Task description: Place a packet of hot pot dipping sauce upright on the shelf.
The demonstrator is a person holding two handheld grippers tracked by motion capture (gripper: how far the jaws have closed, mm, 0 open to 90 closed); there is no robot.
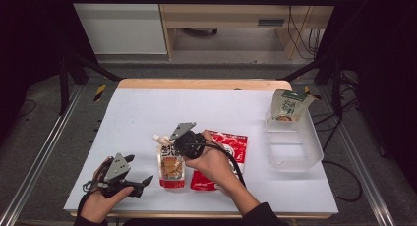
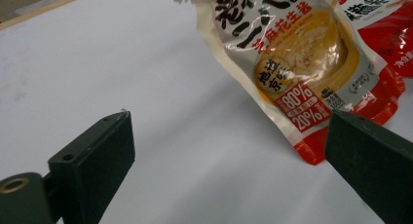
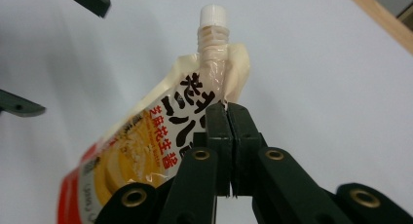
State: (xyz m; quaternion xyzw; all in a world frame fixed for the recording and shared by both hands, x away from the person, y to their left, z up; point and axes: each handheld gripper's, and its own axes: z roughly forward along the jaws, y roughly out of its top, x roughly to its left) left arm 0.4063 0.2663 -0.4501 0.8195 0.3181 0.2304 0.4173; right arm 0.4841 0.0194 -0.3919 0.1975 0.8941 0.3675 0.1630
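Observation:
A spouted sauce pouch [image 1: 171, 166], cream and yellow with a red bottom and a white cap, lies at the table's front middle. My right gripper [image 1: 170, 146] is shut on its top edge just beside the spout [image 3: 213, 24], and the pinch shows close up in the right gripper view [image 3: 226, 108]. My left gripper [image 1: 139, 168] rests at the front left, open, with nothing between its jaws. In the left gripper view [image 2: 229, 121] the pouch [image 2: 292, 63] lies a short way ahead of those jaws.
A flat red pouch [image 1: 231, 147] lies right of the sauce pouch, partly under my right hand. A clear plastic bin [image 1: 295, 150] stands at the right edge, with a green-and-white pouch [image 1: 289, 105] leaning at its far end. A white sheet [image 1: 196, 108] covers the table.

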